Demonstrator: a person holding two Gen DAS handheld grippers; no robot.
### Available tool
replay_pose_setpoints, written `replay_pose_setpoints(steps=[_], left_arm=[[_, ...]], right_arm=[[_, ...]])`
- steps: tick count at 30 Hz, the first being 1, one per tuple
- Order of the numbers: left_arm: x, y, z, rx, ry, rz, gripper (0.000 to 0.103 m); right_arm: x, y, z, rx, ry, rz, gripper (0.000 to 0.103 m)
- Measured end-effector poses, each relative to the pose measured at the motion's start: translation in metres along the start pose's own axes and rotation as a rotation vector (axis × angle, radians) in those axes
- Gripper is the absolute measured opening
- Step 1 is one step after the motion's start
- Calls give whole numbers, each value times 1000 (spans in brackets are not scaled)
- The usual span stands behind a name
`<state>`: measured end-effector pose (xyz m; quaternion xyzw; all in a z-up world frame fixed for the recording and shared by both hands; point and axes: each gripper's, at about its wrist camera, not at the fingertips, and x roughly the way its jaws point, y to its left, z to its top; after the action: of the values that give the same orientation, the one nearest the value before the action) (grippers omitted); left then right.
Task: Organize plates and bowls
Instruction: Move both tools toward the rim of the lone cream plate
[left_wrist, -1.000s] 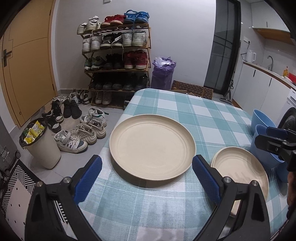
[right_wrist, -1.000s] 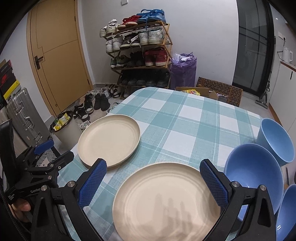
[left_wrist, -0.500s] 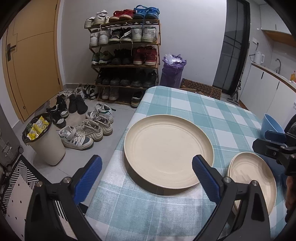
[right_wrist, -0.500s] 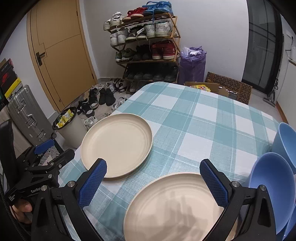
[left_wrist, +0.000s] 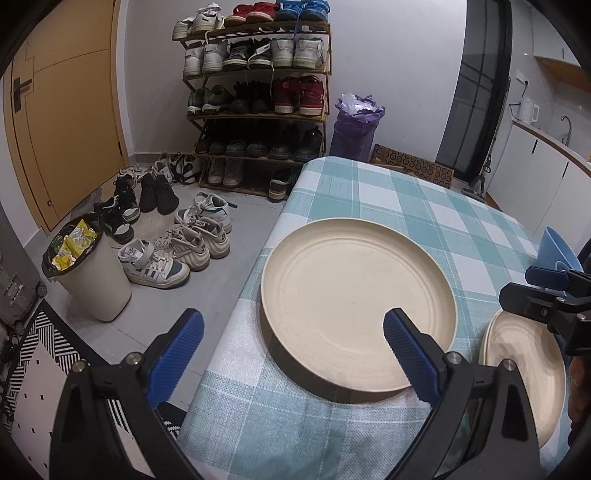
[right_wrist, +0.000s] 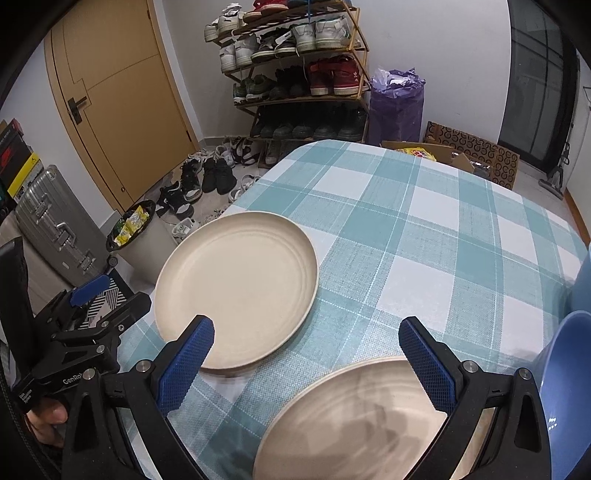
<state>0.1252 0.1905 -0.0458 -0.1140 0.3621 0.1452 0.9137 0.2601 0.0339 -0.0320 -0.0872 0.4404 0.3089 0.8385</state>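
Observation:
Two cream plates lie on the checked tablecloth. The left plate (left_wrist: 354, 306) (right_wrist: 240, 288) sits near the table's left edge. The right plate (left_wrist: 524, 373) (right_wrist: 354, 421) lies close to the near edge. Blue bowls (left_wrist: 557, 247) (right_wrist: 569, 373) stand at the right. My left gripper (left_wrist: 291, 336) is open and empty, its right finger over the left plate's near rim. My right gripper (right_wrist: 306, 350) is open and empty, above the gap between the two plates.
The table (right_wrist: 424, 229) drops off at the left to a floor with shoes (left_wrist: 177, 251), a bin (left_wrist: 85, 266) and a shoe rack (left_wrist: 258, 96). A suitcase (right_wrist: 48, 225) stands at the far left.
Both grippers have shifted left and back. The left plate now sits right of centre in the left wrist view, and the blue bowls have slid toward the right edge. Nothing was grasped.

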Motion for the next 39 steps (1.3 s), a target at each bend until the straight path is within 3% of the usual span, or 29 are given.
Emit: replay_pose_setpoints(steps=[17,22,27,33,39], left_arm=[[32,11,9,-6,51,11,99],[39,14,9,-24,68,11,98],[43,13,7,-3,80,10,97],[47,15,5,-10,99,-16,77],[50,13,3,-2,116,-34,51]], right_arm=[[48,3,8,-6,76,-12,101],[60,6,9,-10,105,-14,94],[72,6,7,-8,137,-4,78],[77,7,5,-18,151,-4,67],[82,7,4,-25,167,0,58]])
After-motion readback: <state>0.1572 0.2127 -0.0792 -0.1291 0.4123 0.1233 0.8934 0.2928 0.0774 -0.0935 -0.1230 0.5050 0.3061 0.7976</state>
